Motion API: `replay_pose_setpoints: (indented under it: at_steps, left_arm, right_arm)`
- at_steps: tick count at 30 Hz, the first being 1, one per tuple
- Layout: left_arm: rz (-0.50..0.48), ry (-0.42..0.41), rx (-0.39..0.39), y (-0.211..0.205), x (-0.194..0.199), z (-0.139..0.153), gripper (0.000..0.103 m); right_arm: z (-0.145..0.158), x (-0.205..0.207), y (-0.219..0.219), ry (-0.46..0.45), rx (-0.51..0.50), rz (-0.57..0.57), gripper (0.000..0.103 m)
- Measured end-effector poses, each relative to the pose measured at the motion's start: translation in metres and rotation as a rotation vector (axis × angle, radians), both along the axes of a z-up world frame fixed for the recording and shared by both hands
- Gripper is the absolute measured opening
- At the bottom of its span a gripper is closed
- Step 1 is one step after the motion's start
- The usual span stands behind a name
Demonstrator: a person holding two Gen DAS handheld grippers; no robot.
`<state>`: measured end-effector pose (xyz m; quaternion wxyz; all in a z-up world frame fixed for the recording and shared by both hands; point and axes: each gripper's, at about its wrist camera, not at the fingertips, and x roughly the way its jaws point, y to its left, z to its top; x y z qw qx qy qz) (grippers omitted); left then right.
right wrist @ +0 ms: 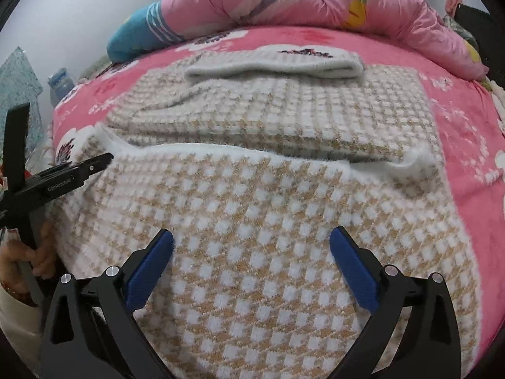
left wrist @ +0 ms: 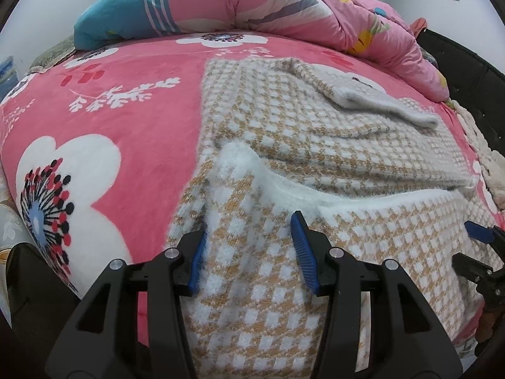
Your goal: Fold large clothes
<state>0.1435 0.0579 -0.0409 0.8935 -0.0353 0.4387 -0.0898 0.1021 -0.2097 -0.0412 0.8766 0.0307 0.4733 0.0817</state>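
Two black handheld tongs with blue ribbed pads worked at the near edge of a fuzzy tan-and-white checked knit garment (left wrist: pixel 315 164) spread on a bed covered by a pink fleece blanket (left wrist: pixel 110 94) printed with white flowers. The left tongs (left wrist: pixel 249 252) stood with jaws parted, a raised ridge of the checked knit lying between the pads; whether the pads actually pressed the cloth could not be told. The right tongs (right wrist: pixel 251 271) were spread wide over the flat front panel of the garment, gripping nothing. The knit lay partly folded: its near portion, edged in white fleece, draped toward the foot of the bed, while the far portion sat doubled on itself, with a grey-white ribbed cuff or collar (right wrist: pixel 274 63) resting across the top. A bunched pink quilted comforter (left wrist: pixel 284 3) with a blue striped patch was heaped against the wall beyond the garment. In the right wrist view the left tongs showed side-on at the garment's left edge, held by a person's fingers (right wrist: pixel 41 255); in the left wrist view the right tongs appeared at the far right edge.
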Motion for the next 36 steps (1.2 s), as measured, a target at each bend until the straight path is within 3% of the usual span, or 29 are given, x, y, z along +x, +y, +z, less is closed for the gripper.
replay_pose_setpoints:
  at_steps: [36]
  left_arm:
    - [0.020, 0.011, 0.017, -0.0027, 0.0035, -0.0012, 0.048]
  right_arm:
    - [-0.0046, 0.0038, 0.0007, 0.015, 0.011, -0.011, 0.097]
